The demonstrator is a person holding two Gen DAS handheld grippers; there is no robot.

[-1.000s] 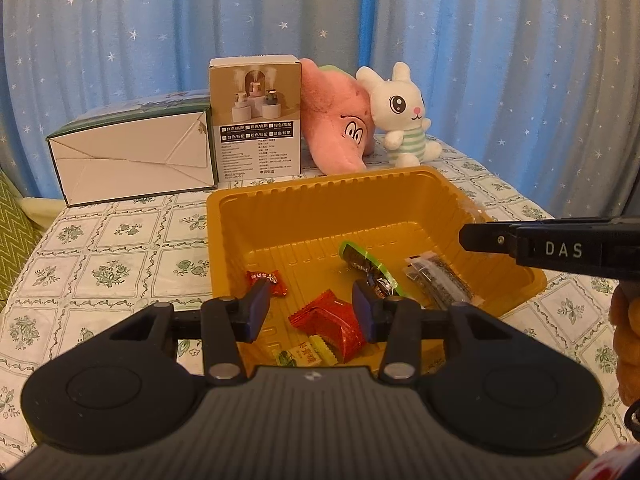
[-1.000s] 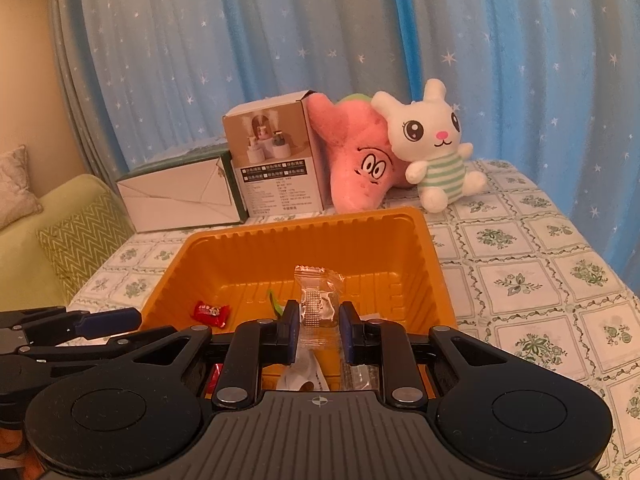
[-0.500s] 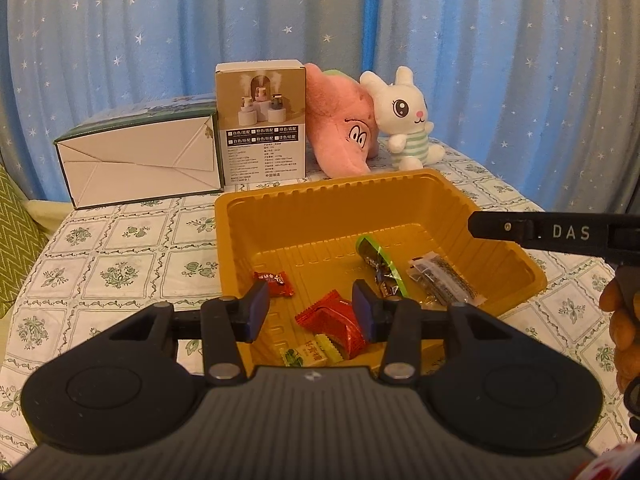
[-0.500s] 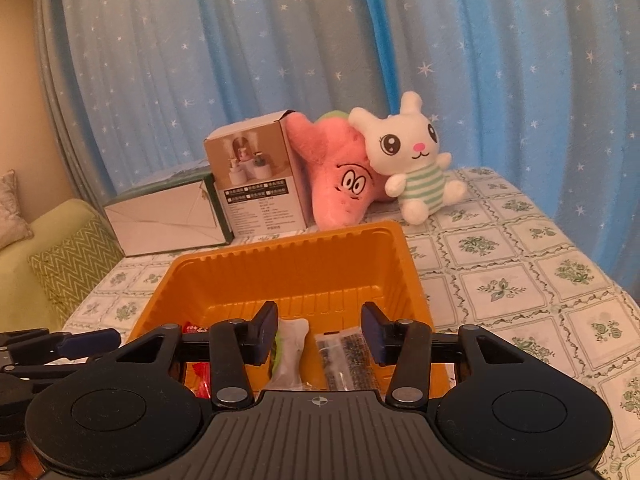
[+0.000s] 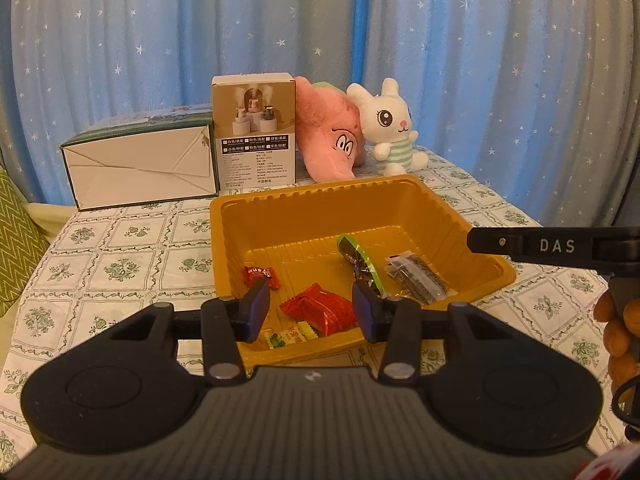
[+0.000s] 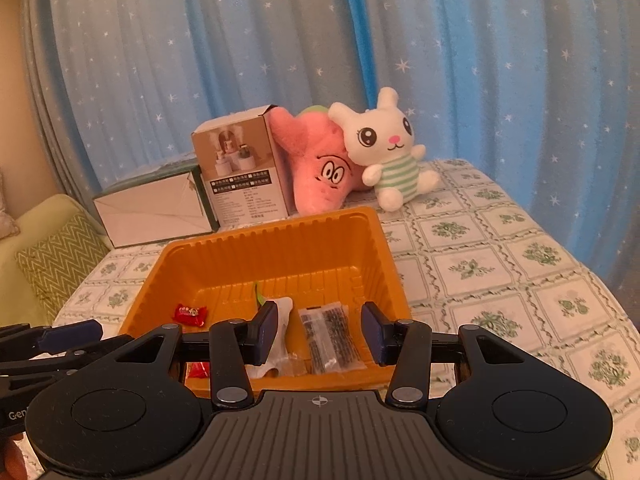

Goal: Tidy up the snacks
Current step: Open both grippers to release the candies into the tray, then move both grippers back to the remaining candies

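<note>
While both tongs (image 6: 320, 330) gape, snacks (image 6: 330, 336) lie between them.

Left claw (image 5: 311, 311): matte black ribbed housing, two round side discs, silver screws, dark blue finger pads (image 5: 256, 309). Right claw (image 6: 321, 333): identical build; its side bears white "DAS" lettering. Bare-skinned hand (image 5: 619, 339), black cable beneath.

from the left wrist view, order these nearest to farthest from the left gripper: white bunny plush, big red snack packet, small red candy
1. Big red snack packet, in the tray, right between the left gripper fingertips.
2. Small red candy, further in, on the tray's left.
3. White bunny plush, behind the tray, far right.
</note>
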